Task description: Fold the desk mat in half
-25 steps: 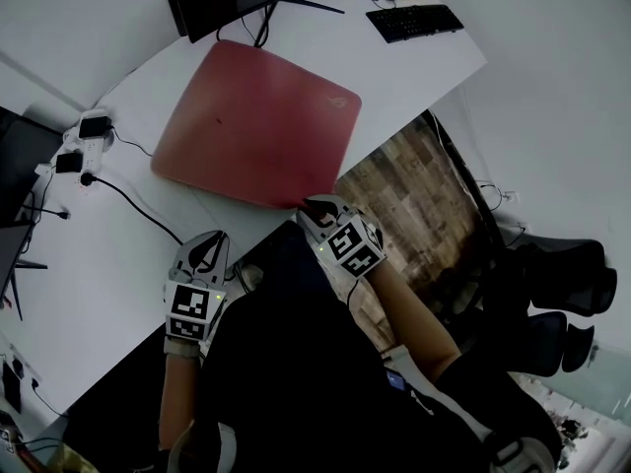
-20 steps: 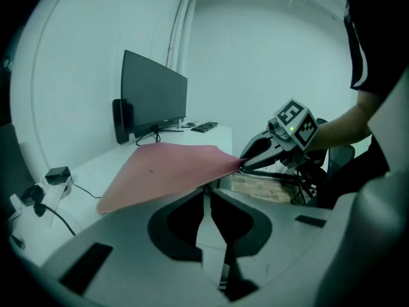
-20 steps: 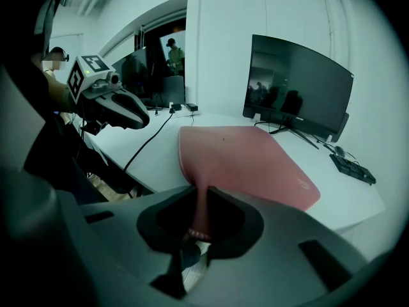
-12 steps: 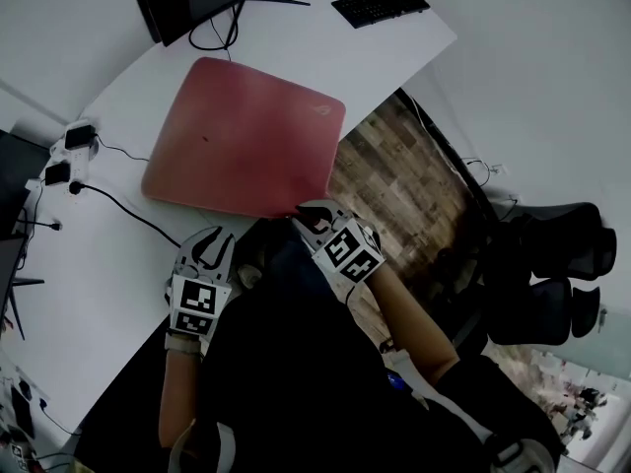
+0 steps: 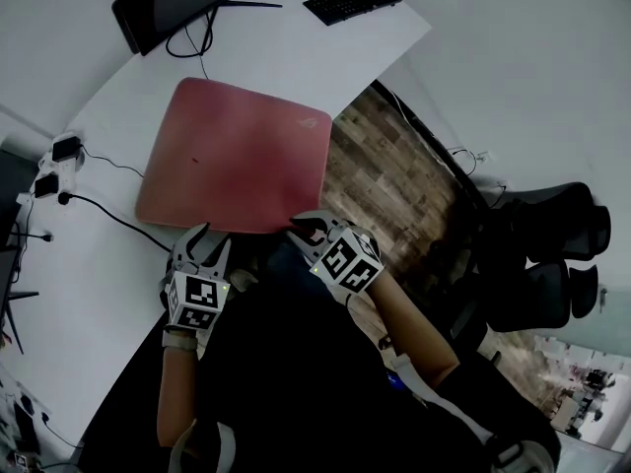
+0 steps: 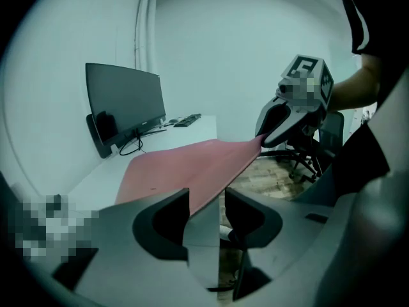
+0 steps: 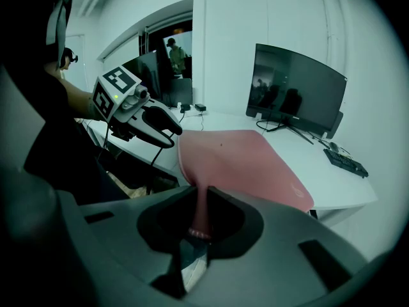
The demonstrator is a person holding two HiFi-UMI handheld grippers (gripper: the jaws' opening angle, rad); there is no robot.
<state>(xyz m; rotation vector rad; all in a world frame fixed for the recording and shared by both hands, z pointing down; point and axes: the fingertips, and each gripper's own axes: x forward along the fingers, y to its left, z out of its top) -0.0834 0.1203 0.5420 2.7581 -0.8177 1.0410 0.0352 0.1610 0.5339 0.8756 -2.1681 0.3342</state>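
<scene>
Mat [image 5: 237, 156]: on desk [image 5: 296, 57], long axis along the desk's near edge. Right tongs [image 5: 306, 227]: clamped on the mat's corner at that edge, corner raised off the desk. Left tongs [image 5: 204, 247]: jaws just opening, now apart. The mat's edge lines up with their gap, unpinched, just ahead.

Left tongs [image 5: 208, 236] lately opening, gripping nothing; right tongs [image 5: 302, 224] pinched on desk mat [image 5: 237, 156].
</scene>
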